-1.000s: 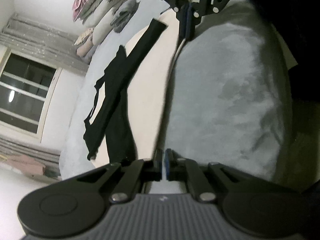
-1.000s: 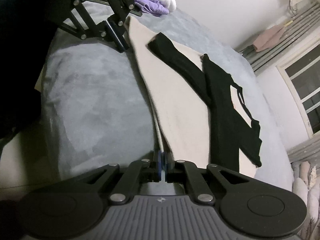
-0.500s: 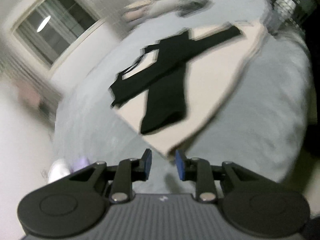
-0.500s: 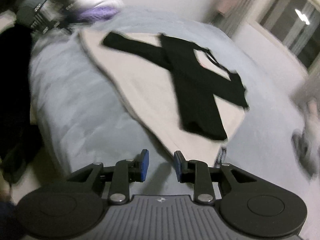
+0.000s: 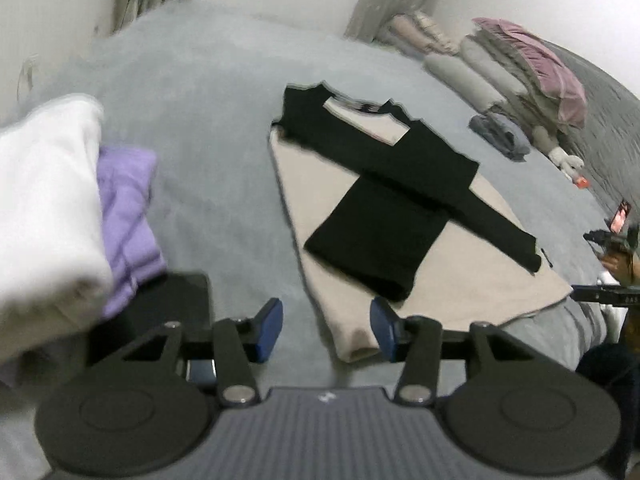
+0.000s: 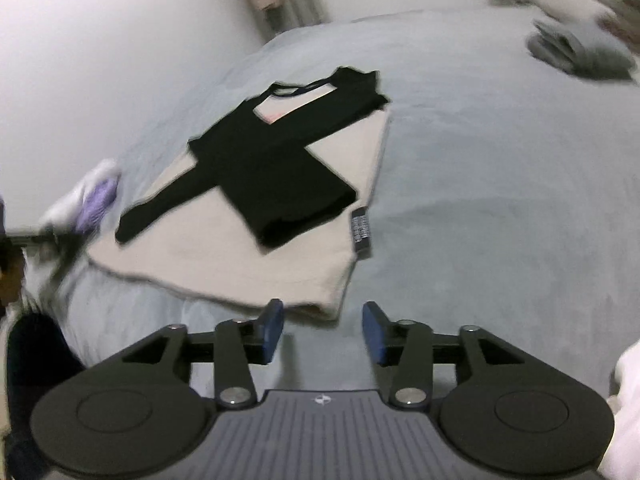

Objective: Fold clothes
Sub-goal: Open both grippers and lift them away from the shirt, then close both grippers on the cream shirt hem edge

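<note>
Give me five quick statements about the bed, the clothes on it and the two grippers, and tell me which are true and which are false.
1. The black top lies on the beige garment. True.
2. The left gripper is clamped on the beige garment. False: its jaws are opening and its pads press on nothing, though a corner of the beige garment lies between them.
3. A purple folded item sits beside a white one. True.
4. The right gripper holds the black top. False: its jaws are opening and empty.
5. The bed cover is red. False: it is grey.
</note>
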`<action>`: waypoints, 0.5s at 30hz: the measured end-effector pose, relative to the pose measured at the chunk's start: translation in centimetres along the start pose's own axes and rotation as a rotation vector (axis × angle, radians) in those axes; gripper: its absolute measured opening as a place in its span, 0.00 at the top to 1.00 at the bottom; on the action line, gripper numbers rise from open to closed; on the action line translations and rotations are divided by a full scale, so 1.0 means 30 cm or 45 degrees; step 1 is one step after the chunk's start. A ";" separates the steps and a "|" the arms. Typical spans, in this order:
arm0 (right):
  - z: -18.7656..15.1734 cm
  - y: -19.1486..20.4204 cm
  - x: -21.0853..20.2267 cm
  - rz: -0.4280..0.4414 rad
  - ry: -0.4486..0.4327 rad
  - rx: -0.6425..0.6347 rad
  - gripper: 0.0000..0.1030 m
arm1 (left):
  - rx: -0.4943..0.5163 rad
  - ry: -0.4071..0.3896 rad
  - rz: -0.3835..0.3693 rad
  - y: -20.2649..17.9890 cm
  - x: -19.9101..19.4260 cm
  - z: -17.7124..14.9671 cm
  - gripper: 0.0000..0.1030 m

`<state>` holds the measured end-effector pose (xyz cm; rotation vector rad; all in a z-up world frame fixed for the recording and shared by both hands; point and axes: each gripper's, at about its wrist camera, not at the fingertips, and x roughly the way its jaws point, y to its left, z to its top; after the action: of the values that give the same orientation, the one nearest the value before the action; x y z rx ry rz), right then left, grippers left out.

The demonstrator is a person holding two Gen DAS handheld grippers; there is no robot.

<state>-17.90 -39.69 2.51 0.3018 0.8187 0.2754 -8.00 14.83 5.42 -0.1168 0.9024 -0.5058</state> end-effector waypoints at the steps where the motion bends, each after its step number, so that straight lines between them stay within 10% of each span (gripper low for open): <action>1: -0.001 -0.017 0.002 0.025 -0.009 0.048 0.52 | -0.026 0.021 -0.004 0.012 0.021 0.001 0.60; 8: 0.011 -0.062 0.026 0.114 0.016 0.158 0.54 | -0.040 0.046 0.061 0.007 0.078 0.008 0.96; 11: 0.020 -0.055 0.040 0.094 0.028 0.137 0.89 | -0.043 0.033 0.084 0.003 0.068 0.005 1.00; 15: 0.019 -0.032 0.031 0.074 0.014 0.086 0.91 | -0.031 0.004 0.104 0.000 0.012 -0.005 1.00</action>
<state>-16.74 -40.34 1.89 0.3882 0.8323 0.3042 -7.92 14.65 5.06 -0.1011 0.9126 -0.4193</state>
